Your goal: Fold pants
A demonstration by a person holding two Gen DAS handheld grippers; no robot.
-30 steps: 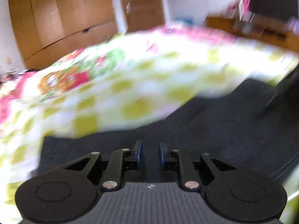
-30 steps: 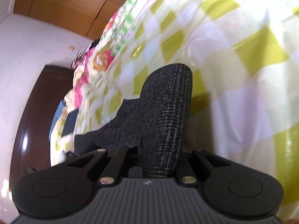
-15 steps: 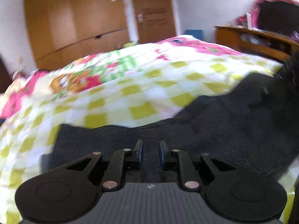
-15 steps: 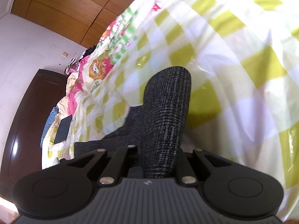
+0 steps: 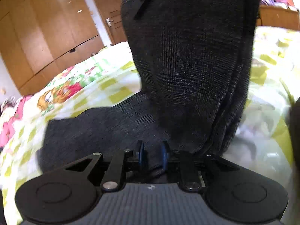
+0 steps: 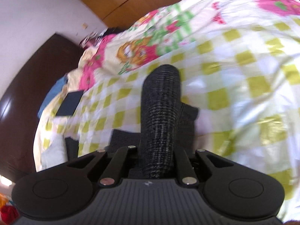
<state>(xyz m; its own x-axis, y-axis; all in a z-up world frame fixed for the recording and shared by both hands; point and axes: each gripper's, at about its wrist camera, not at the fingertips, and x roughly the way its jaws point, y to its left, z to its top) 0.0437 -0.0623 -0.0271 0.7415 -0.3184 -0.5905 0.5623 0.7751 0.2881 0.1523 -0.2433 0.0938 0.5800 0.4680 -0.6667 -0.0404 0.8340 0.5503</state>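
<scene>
Dark grey checked pants [image 5: 187,71] hang in a tall fold in front of the left wrist camera, with their lower part lying on the yellow-checked bedspread [image 5: 116,86]. My left gripper [image 5: 152,154] is shut on a fold of the pants. Another gripper grips the cloth at the top of that view. In the right wrist view my right gripper [image 6: 158,157] is shut on a thick roll of the pants [image 6: 161,116], which sticks up between the fingers above the bedspread [image 6: 243,86].
Wooden wardrobes [image 5: 46,33] and a door stand behind the bed. A dark brown headboard [image 6: 24,93], a blue pillow [image 6: 54,93] and a dark flat object [image 6: 70,103] lie at the bed's left side. A wooden shelf [image 5: 277,16] is at right.
The right gripper has lifted its part of the pants high, so cloth now hangs upright before the left camera. The right view has swung toward the headboard. Both grips hold.
</scene>
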